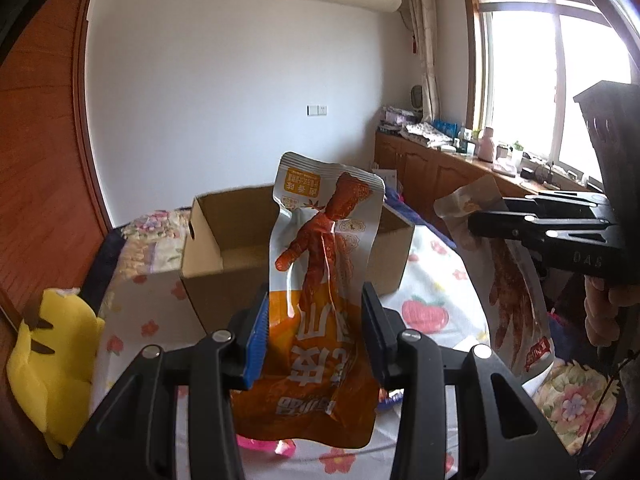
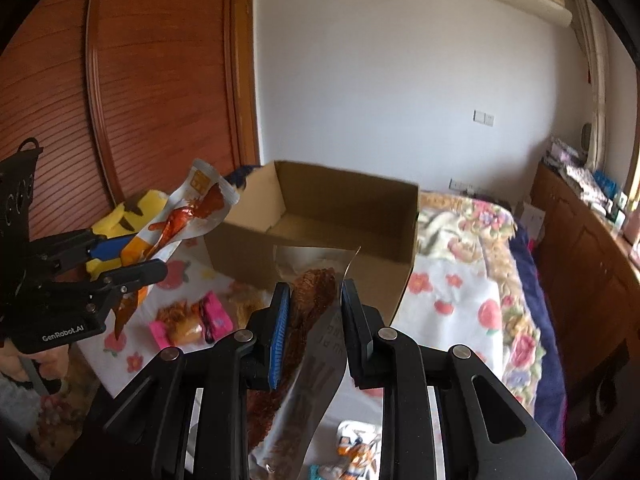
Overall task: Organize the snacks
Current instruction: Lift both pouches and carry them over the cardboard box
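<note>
Showing a bed (image 2: 460, 292) covered with a flowered sheet, on which an open cardboard box (image 2: 320, 216) stands, empty as far as its inside can be seen. Left gripper (image 1: 316, 328): jaws part-closed on the lower half of an orange-and-white snack pouch (image 1: 320, 248), held upright above the sheet in front of the box. Right gripper (image 2: 314, 320): jaws nearly shut, clamped on a clear pouch of brown dried snack (image 2: 308, 308), also clear of the bed, just before the near wall of the box. A yellow plush toy (image 1: 52, 364) lies at the bed's left edge. Small pink-wrapped snacks (image 2: 188, 322) rest on the sheet beside the box.
</note>
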A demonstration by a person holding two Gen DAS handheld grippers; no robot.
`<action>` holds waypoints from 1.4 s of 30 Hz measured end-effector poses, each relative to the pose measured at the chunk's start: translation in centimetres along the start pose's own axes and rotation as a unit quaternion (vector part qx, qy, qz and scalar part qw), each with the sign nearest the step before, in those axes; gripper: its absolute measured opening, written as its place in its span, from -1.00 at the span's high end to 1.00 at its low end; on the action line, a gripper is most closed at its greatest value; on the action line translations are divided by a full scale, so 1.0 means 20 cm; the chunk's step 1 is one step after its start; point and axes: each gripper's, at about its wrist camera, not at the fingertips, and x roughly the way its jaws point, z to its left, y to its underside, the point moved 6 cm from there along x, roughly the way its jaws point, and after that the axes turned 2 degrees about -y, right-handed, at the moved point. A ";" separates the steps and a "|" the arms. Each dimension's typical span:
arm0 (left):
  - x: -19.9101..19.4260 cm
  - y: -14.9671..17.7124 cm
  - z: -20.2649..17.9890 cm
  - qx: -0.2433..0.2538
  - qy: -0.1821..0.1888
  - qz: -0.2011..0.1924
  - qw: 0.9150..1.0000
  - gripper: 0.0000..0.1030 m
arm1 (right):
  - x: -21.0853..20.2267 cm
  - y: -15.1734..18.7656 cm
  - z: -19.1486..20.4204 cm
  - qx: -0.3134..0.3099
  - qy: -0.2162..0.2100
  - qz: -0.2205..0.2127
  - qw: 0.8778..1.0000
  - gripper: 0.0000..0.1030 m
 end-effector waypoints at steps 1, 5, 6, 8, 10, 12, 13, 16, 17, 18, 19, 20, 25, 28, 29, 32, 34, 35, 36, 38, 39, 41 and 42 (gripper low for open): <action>-0.01 -0.03 0.01 0.001 -0.001 -0.003 1.000 0.21 | -0.01 -0.04 0.00 -0.003 0.001 -0.004 1.000 0.55; -0.01 -0.15 0.04 0.000 -0.006 -0.019 1.000 0.21 | -0.06 -0.17 -0.03 -0.007 -0.001 -0.021 1.000 0.55; 0.00 -0.19 0.05 0.000 -0.007 -0.023 1.000 0.21 | -0.06 -0.21 -0.04 -0.008 -0.001 -0.025 1.000 0.55; 0.01 -0.23 0.07 -0.001 -0.011 -0.029 1.000 0.21 | -0.06 -0.27 -0.06 -0.010 -0.002 -0.032 0.999 0.55; 0.04 -0.28 0.10 -0.006 -0.013 -0.031 0.999 0.21 | -0.05 -0.35 -0.08 -0.009 -0.007 -0.039 0.999 0.55; 0.07 -0.32 0.12 -0.010 -0.012 -0.030 0.999 0.20 | -0.03 -0.40 -0.09 -0.007 -0.012 -0.040 0.999 0.55; 0.08 -0.34 0.13 -0.009 -0.014 -0.031 0.999 0.20 | -0.01 -0.44 -0.10 -0.011 -0.014 -0.041 0.999 0.55; 0.15 -0.40 0.17 -0.005 -0.024 -0.036 0.999 0.20 | 0.03 -0.53 -0.11 -0.022 -0.012 -0.045 0.999 0.55; 0.17 -0.42 0.18 -0.006 -0.025 -0.036 0.999 0.20 | 0.05 -0.56 -0.11 -0.024 -0.013 -0.049 0.998 0.55; 0.20 -0.43 0.20 -0.006 -0.025 -0.036 0.999 0.20 | 0.07 -0.58 -0.12 -0.024 -0.015 -0.050 0.998 0.55; 0.23 -0.45 0.21 -0.007 -0.026 -0.035 0.999 0.20 | 0.09 -0.60 -0.13 -0.023 -0.017 -0.052 0.998 0.55; 0.26 -0.46 0.22 -0.006 -0.027 -0.034 0.999 0.20 | 0.12 -0.63 -0.14 -0.022 -0.018 -0.052 0.998 0.55; 0.40 -0.51 0.28 -0.006 -0.031 -0.033 0.999 0.19 | 0.25 -0.71 -0.16 -0.024 -0.023 -0.051 0.998 0.55; 0.48 -0.52 0.31 -0.006 -0.029 -0.029 0.999 0.18 | 0.34 -0.74 -0.17 -0.026 -0.024 -0.048 0.998 0.55; 0.49 -0.52 0.31 -0.006 -0.030 -0.028 0.999 0.18 | 0.37 -0.75 -0.18 -0.026 -0.024 -0.046 0.998 0.55; 0.57 -0.52 0.32 -0.006 -0.029 -0.025 0.999 0.18 | 0.46 -0.79 -0.20 -0.025 -0.024 -0.043 0.998 0.55; 0.62 -0.51 0.34 -0.010 -0.026 -0.022 0.999 0.18 | 0.50 -0.80 -0.21 -0.023 -0.024 -0.043 0.999 0.55; 0.64 -0.50 0.34 -0.011 -0.025 -0.021 0.999 0.18 | 0.54 -0.81 -0.22 -0.019 -0.024 -0.043 0.999 0.55; 0.66 -0.50 0.34 -0.013 -0.026 -0.018 0.999 0.17 | 0.56 -0.82 -0.23 -0.015 -0.024 -0.043 0.999 0.55; 0.72 -0.47 0.36 -0.018 -0.025 -0.011 0.999 0.17 | 0.63 -0.83 -0.25 -0.010 -0.022 -0.041 0.999 0.55; 0.75 -0.46 0.36 -0.020 -0.024 -0.006 0.999 0.17 | 0.65 -0.83 -0.26 -0.010 -0.020 -0.040 0.999 0.55; 0.80 -0.43 0.37 -0.021 -0.023 0.002 0.999 0.17 | 0.71 -0.83 -0.27 -0.011 -0.015 -0.036 0.999 0.55; 0.82 -0.42 0.37 -0.021 -0.024 0.006 0.999 0.17 | 0.73 -0.83 -0.27 -0.011 -0.014 -0.034 0.999 0.55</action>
